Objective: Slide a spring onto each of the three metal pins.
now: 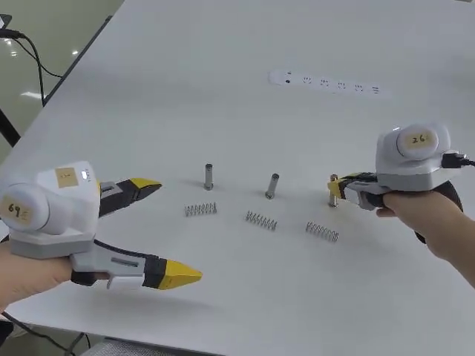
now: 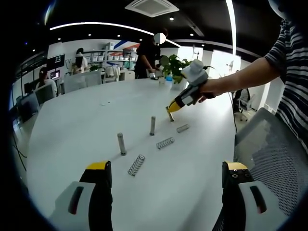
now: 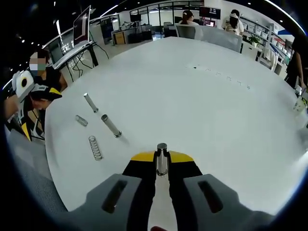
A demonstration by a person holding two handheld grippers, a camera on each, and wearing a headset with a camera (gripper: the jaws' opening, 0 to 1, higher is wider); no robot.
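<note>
Right gripper (image 1: 335, 191): fingers clamped on the end pin (image 3: 161, 161), seemingly upright.
Left gripper (image 1: 177, 230): fingers apart, empty.
Next: steady pin, fetch nearest spring (image 1: 322, 231).

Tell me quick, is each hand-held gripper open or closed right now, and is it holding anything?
Left hand-held gripper: open, holding nothing.
Right hand-held gripper: closed on a metal pin standing on the table.

Left pin (image 1: 208, 176), middle pin (image 1: 273, 185), right pin (image 1: 333, 200) stand in a row on the table (image 1: 185, 96); left spring (image 1: 200, 210), middle spring (image 1: 261, 220), right spring (image 1: 322, 232) lie before them; power strip (image 1: 326, 83) behind, near the far edge.
</note>
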